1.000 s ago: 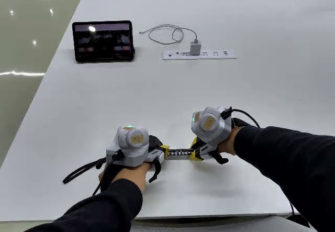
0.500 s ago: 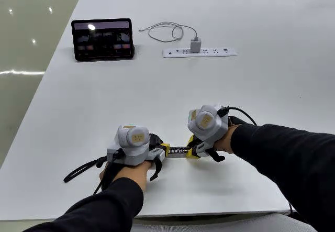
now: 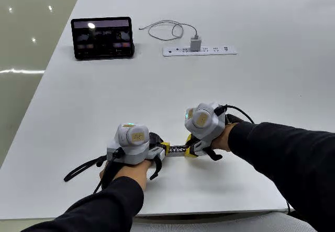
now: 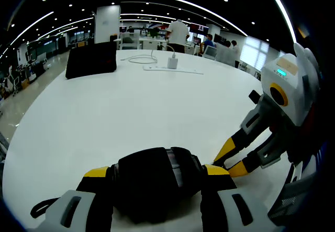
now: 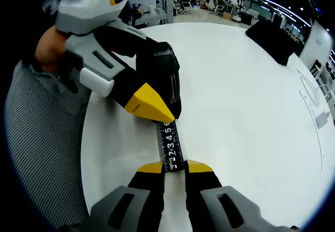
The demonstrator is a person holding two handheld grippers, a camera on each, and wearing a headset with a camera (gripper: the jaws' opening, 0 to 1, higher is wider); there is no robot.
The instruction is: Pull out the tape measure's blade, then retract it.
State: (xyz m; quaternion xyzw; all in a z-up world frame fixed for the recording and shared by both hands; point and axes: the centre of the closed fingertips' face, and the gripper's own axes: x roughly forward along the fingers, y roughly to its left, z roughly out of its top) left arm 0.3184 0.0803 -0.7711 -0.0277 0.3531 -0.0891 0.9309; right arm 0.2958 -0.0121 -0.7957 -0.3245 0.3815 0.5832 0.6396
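Note:
My left gripper point(image 3: 161, 152) point(image 4: 157, 172) is shut on the black tape measure case point(image 4: 154, 182) point(image 5: 165, 77) point(image 3: 154, 140), which rests on the white table near its front edge. A short length of blade point(image 5: 169, 143) point(image 3: 177, 150) with printed numbers runs out of the case. My right gripper point(image 5: 173, 166) point(image 3: 189, 151) is shut on the blade's free end, a hand's width right of the case. The yellow fingertips point(image 4: 229, 157) of the right gripper appear at the right of the left gripper view.
A dark tablet point(image 3: 102, 37) stands at the far left of the table point(image 3: 261, 80). A white power strip point(image 3: 199, 50) with a plugged charger and coiled cable point(image 3: 165, 30) lies at the back. A black strap point(image 3: 81, 169) trails left of my left hand.
My right gripper has moved left toward the case, and the visible blade has become shorter. The left gripper and case have stayed in place.

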